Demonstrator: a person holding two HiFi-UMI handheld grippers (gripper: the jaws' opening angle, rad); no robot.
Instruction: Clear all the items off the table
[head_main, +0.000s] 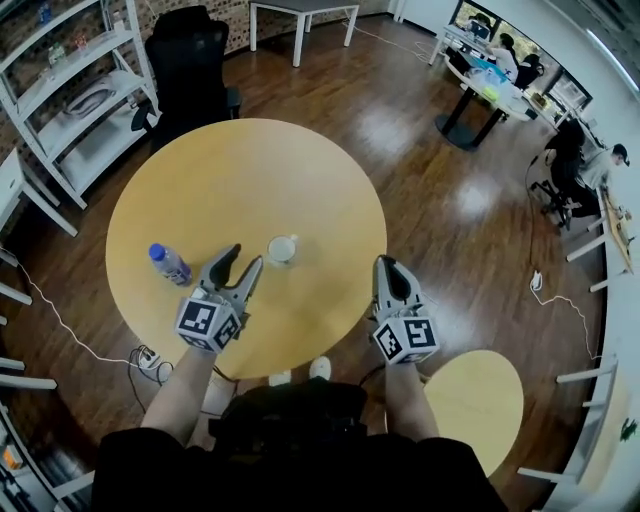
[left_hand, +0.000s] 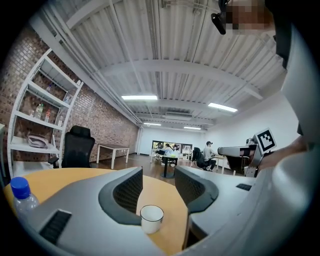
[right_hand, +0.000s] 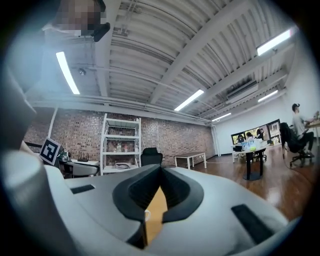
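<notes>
The cup (head_main: 283, 249) is standing near the middle of the table (head_main: 300, 170), just ahead of the left gripper (head_main: 245, 262) and slightly to its right; this gripper is holding its jaws partly apart, with nothing between the pads; the bottle (head_main: 170, 264) is standing upright on its left; the right gripper (head_main: 386, 265) is pressing its jaws together, empty, and is lying farther from both things.

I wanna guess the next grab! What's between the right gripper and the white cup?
Nothing. The head view shows only bare yellow table between the right gripper and the white cup.
</notes>
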